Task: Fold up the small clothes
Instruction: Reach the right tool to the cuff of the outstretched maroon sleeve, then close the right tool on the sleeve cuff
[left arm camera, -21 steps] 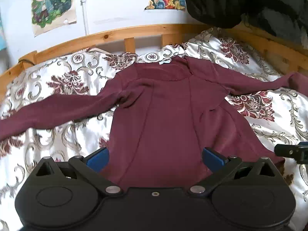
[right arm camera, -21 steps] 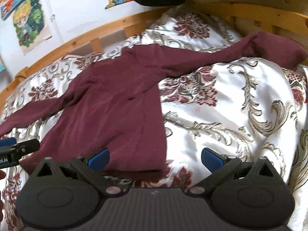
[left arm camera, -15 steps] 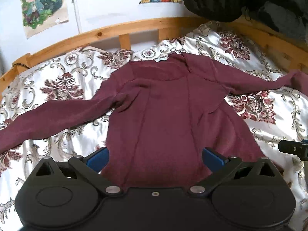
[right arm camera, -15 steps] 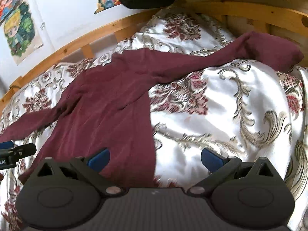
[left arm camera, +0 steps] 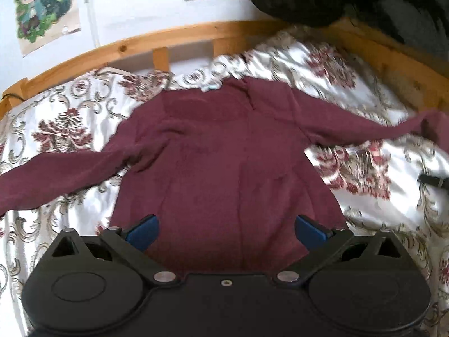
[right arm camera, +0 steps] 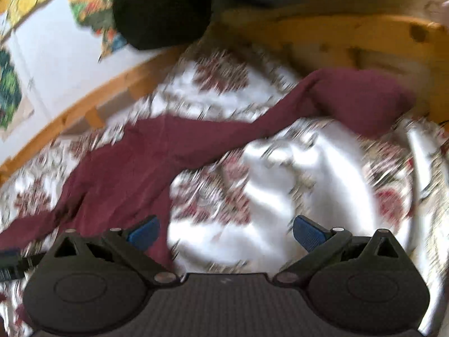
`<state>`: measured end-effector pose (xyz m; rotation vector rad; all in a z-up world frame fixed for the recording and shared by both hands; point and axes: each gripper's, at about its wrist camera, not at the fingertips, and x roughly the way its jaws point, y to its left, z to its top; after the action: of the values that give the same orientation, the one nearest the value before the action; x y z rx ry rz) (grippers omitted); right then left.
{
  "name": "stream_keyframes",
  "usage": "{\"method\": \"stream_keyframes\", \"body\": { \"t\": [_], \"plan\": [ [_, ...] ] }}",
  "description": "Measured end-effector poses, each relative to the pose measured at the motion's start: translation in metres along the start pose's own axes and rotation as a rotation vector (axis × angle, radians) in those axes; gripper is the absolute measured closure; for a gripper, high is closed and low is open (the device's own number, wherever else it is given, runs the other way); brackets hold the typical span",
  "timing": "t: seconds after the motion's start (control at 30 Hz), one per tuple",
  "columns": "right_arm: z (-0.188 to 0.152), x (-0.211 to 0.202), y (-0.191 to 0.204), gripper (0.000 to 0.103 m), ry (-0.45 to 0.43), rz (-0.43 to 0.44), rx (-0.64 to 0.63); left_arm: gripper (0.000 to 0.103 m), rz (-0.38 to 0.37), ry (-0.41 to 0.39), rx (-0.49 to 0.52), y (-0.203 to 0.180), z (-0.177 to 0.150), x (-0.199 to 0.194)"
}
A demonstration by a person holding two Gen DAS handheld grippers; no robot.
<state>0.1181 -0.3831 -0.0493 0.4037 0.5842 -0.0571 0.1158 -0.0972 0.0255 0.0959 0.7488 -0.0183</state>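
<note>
Floral bedspread (left arm camera: pixel 70 129) carries your maroon long-sleeved top (left arm camera: pixel 224 168), flat with both sleeves outstretched: no fold made yet. Your left tool (left arm camera: pixel 226 229) and right tool (right arm camera: pixel 224 231) stand apart, holding nothing.

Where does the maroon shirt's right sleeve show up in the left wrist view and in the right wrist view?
Left wrist view: the right sleeve runs from the shirt's shoulder to the right edge, upper right of the picture.
Right wrist view: the right sleeve crosses the middle diagonally, its cuff end bunched at upper right by the wood.
Shared landmark: the wooden bed rail below the white wall.
</note>
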Motion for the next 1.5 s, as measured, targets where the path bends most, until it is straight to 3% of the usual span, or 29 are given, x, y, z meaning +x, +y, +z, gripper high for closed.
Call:
{"method": "stream_keyframes", "body": {
  "t": [0.17, 0.37, 0.53, 0.7, 0.9, 1.07, 1.13, 1.23, 1.3, 1.4, 1.5],
  "plan": [
    [0.013, -0.005, -0.028, 0.000, -0.153, -0.134, -0.016, 0.001, -0.029, 0.053, 0.084, -0.031, -0.003, 0.020],
    [0.035, 0.010, -0.058, 0.000, -0.181, -0.248, 0.005, 0.001, -0.056, 0.079, 0.104, -0.046, 0.000, 0.036],
    [0.054, 0.029, -0.084, 0.000, -0.182, -0.246, 0.090, 0.001, -0.053, 0.097, 0.123, -0.050, -0.001, 0.045],
    [0.065, 0.043, -0.106, 0.000, -0.263, -0.178, 0.205, 0.001, -0.039, 0.116, 0.121, -0.048, -0.003, 0.050],
    [0.068, 0.066, -0.116, 0.000, -0.282, -0.229, 0.228, 0.001, -0.029, 0.122, 0.121, -0.048, -0.005, 0.053],
    [0.061, 0.059, -0.135, 0.002, -0.339, -0.134, 0.329, 0.001, -0.032, 0.126, 0.118, -0.050, -0.005, 0.056],
    [0.060, 0.058, -0.142, 0.011, -0.363, -0.118, 0.361, 0.001, -0.032, 0.134, 0.121, -0.051, -0.006, 0.058],
    [0.061, 0.060, -0.150, 0.034, -0.370, -0.114, 0.393, 0.001, -0.033, 0.135, 0.125, -0.051, -0.007, 0.058],
    [0.061, 0.061, -0.150, 0.066, -0.373, -0.107, 0.386, 0.001, -0.030, 0.129, 0.127, -0.051, -0.007, 0.057],
    [0.061, 0.060, -0.142, 0.087, -0.392, -0.101, 0.337, 0.001, -0.027, 0.119, 0.115, -0.047, -0.007, 0.053],
    [0.060, 0.045, -0.129, 0.092, -0.448, -0.094, 0.268, 0.001, -0.029, 0.105, 0.098, -0.041, -0.006, 0.047]
  ]
}}
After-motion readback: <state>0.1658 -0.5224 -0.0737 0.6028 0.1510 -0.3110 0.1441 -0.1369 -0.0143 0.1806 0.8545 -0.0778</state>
